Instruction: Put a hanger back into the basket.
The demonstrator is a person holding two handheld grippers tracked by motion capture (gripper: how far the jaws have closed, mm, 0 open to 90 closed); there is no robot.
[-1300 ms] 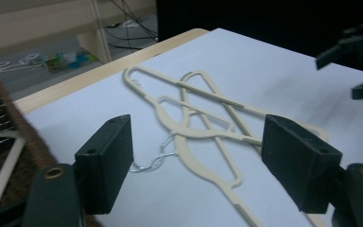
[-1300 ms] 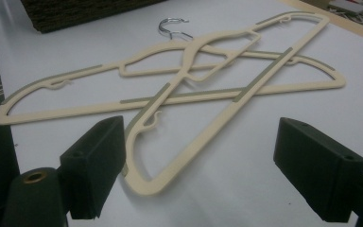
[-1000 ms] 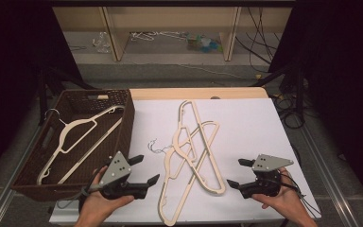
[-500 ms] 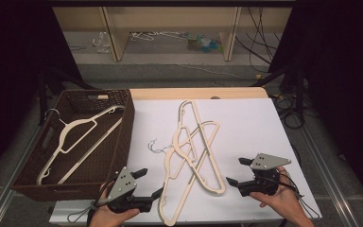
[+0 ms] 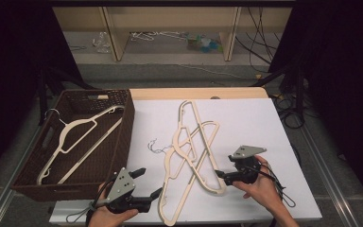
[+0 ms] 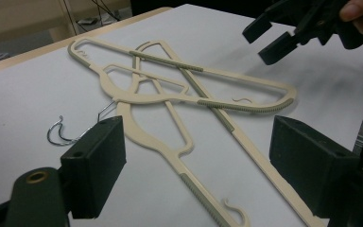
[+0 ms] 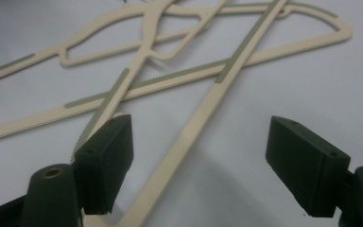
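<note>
Cream plastic hangers point(image 5: 176, 141) lie crossed on the white table top point(image 5: 255, 123); one has a wire hook point(image 5: 153, 146). My left gripper point(image 5: 149, 182) is open near the front edge, just left of the lowest hanger's end. Its own view shows the hangers point(image 6: 137, 97) ahead of its open jaws point(image 6: 203, 165), with the wire hook point(image 6: 56, 135) by the left jaw. My right gripper point(image 5: 224, 166) is open at the pile's right side. In its view a hanger bar point(image 7: 184, 142) runs between the open jaws point(image 7: 203, 161), which do not touch it.
A dark wicker basket point(image 5: 125, 137) stands at the table's left with one cream hanger point(image 5: 75, 130) inside. My right gripper point(image 6: 288, 33) also shows far off in the left gripper view. Shelves and cables lie beyond the table.
My left gripper has dropped back toward the front edge and turned toward the hangers. My right gripper has edged left, closer to the pile.
</note>
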